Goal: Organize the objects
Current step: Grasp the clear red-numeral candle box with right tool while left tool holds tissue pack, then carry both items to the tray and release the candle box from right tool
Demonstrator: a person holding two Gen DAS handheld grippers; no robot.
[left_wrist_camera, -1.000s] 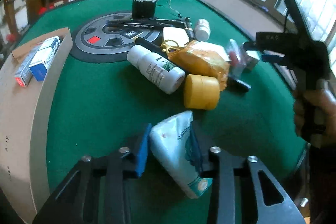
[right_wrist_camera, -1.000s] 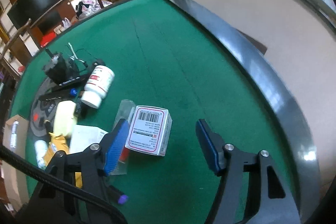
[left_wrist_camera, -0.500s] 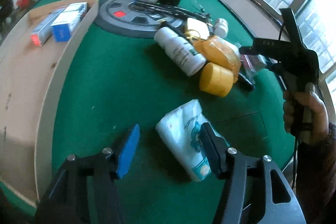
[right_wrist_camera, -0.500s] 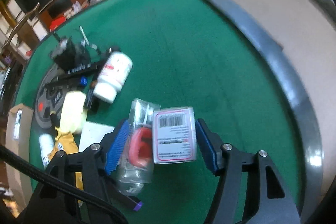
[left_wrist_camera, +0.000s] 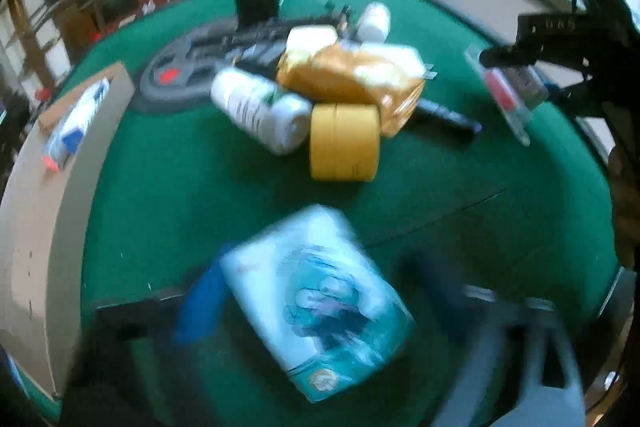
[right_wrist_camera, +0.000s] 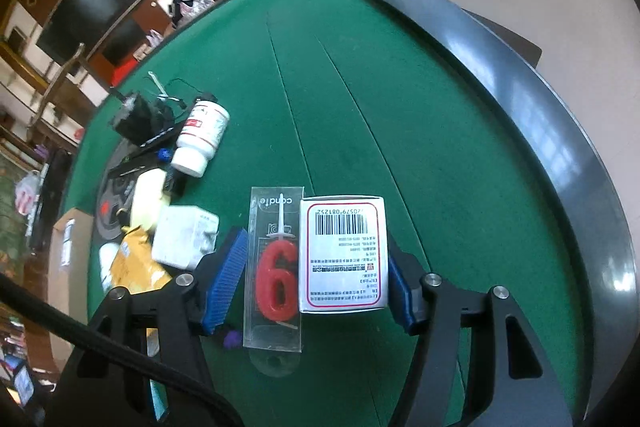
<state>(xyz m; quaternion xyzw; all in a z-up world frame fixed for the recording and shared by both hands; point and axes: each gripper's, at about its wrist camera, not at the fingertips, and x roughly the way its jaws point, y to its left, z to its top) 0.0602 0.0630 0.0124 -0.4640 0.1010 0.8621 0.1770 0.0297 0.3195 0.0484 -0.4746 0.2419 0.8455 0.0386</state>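
Sorting had barely begun: only small boxes [left_wrist_camera: 74, 119] lay in the cardboard tray [left_wrist_camera: 36, 227] at left, while the left gripper [left_wrist_camera: 320, 303], jaws just closing, straddled a tissue pack [left_wrist_camera: 316, 303] (grip unclear through blur), the right gripper [right_wrist_camera: 316, 279] clamped a candle pack [right_wrist_camera: 276, 267] and white box [right_wrist_camera: 344, 255], and a pile [left_wrist_camera: 320, 87] waited farther off.

Lying near on the surface [left_wrist_camera: 168, 187], between the pads of the left claw [left_wrist_camera: 316, 307]: a tissue pack [left_wrist_camera: 320, 303]. Sitting farther out, mid-surface: a tape roll [left_wrist_camera: 344, 143], touching a bottle [left_wrist_camera: 260, 111] on its left and a padded parcel [left_wrist_camera: 352, 75] behind it. Resting at the far left: a cardboard box [left_wrist_camera: 36, 187], holding a small carton [left_wrist_camera: 76, 123]. Lying side by side within the right claw [right_wrist_camera: 316, 279]: a candle pack [right_wrist_camera: 274, 267] on the left, a barcoded box [right_wrist_camera: 344, 253] on the right. Lying far left of those: a pill bottle [right_wrist_camera: 202, 137].
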